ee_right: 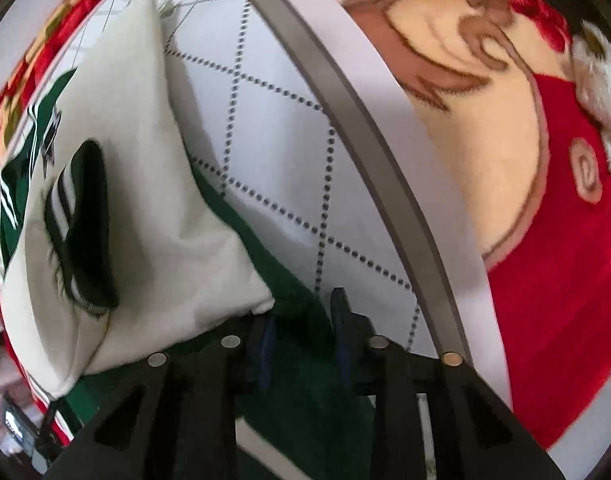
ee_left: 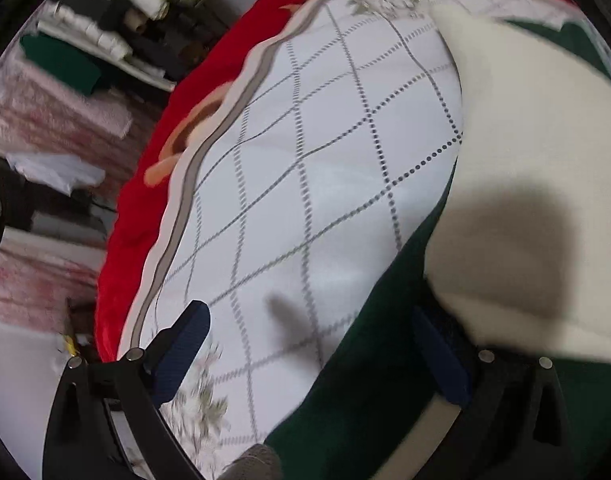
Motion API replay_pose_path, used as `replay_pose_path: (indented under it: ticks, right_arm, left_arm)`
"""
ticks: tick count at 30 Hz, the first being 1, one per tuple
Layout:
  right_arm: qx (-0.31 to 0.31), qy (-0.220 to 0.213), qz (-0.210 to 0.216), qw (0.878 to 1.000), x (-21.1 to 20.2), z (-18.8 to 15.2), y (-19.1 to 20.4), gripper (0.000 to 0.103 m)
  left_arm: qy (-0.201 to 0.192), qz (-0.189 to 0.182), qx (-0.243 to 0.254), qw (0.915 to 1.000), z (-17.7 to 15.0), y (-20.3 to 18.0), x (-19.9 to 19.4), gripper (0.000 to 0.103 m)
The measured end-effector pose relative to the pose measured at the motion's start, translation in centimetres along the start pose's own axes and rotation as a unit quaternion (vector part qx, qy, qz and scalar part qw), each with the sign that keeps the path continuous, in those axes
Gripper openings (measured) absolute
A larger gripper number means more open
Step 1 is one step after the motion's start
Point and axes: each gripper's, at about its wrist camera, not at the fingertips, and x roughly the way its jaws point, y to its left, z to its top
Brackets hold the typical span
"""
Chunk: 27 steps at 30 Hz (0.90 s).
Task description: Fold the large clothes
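Observation:
A cream and dark green garment lies on the checked bed sheet [ee_left: 305,160]. Its cream part [ee_left: 537,168] is folded over the green part [ee_left: 365,392], and a green striped cuff [ee_right: 85,232] rests on the cream part [ee_right: 153,208]. My left gripper [ee_left: 313,344] is open, its fingers wide apart over the sheet and the green edge. My right gripper [ee_right: 303,330] points down at the green hem [ee_right: 297,304]. Its fingers stand narrowly apart with green cloth between them, and I see no pinch.
A red blanket [ee_right: 553,288] with a cream pattern lies beyond the sheet's grey border [ee_right: 385,152]. Stacks of folded clothes [ee_left: 117,36] sit past the bed's edge at the upper left of the left wrist view, with pink cloth [ee_left: 45,120] below them.

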Motion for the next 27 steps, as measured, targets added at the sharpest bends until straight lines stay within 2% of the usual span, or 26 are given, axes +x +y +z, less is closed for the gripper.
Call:
replay_pose_path:
  ticks: [2, 3, 4, 6, 8, 11, 13, 17, 20, 23, 24, 27]
  right_arm:
    - [-0.016, 0.001, 0.004, 1.000, -1.2, -0.7, 0.8, 0.036]
    - [-0.022, -0.002, 0.004, 1.000, -1.6, -1.3, 1.1, 0.046]
    - [-0.031, -0.004, 0.001, 1.000, -1.9, -1.8, 1.4, 0.050]
    - [-0.047, -0.006, -0.007, 0.999, -2.3, -2.7, 2.0, 0.050]
    - [-0.069, -0.012, -0.028, 0.997, -2.0, -3.4, 3.0, 0.050]
    - [-0.087, -0.016, -0.048, 0.995, -0.9, -4.4, 3.8, 0.050]
    - [-0.102, -0.023, -0.058, 0.993, -0.3, -4.2, 4.6, 0.050]
    - [-0.128, -0.040, -0.041, 0.990, 0.0, -3.1, 6.0, 0.050]
    - [-0.137, -0.040, -0.045, 0.989, 0.6, -2.2, 7.4, 0.050]
    - [-0.100, -0.008, -0.068, 0.993, -0.2, -3.0, 8.9, 0.050]
    - [-0.093, 0.000, -0.061, 0.994, -0.9, -3.6, 8.9, 0.050]
    - [-0.105, 0.023, -0.045, 0.993, -3.5, -8.7, 10.0, 0.051]
  left_arm:
    - [-0.012, 0.000, 0.001, 0.9999, -1.3, 1.6, -1.4, 0.103]
    - [-0.014, 0.000, 0.006, 0.9999, -1.8, 1.9, -1.5, 0.103]
    - [-0.011, 0.005, 0.014, 0.9998, -2.1, 2.0, -1.4, 0.103]
    - [-0.008, 0.010, 0.037, 0.9992, -2.2, 1.2, -0.4, 0.103]
    - [-0.021, 0.027, 0.054, 0.9980, -1.5, -0.1, 0.3, 0.103]
    - [-0.048, 0.073, 0.080, 0.9930, 0.7, -2.3, 1.8, 0.103]
    - [-0.034, 0.069, 0.065, 0.9949, 2.0, -2.5, 3.2, 0.103]
    - [-0.046, 0.068, 0.036, 0.9960, 4.0, -1.4, 3.6, 0.103]
    - [-0.023, 0.058, 0.022, 0.9978, 5.8, -0.7, 4.6, 0.103]
    - [-0.032, 0.052, 0.054, 0.9967, 4.7, -1.0, 2.2, 0.103]
    - [-0.037, 0.037, 0.068, 0.9963, 3.4, -0.6, 0.8, 0.103]
    - [-0.026, -0.006, 0.111, 0.9935, -1.6, 0.3, -2.4, 0.103]
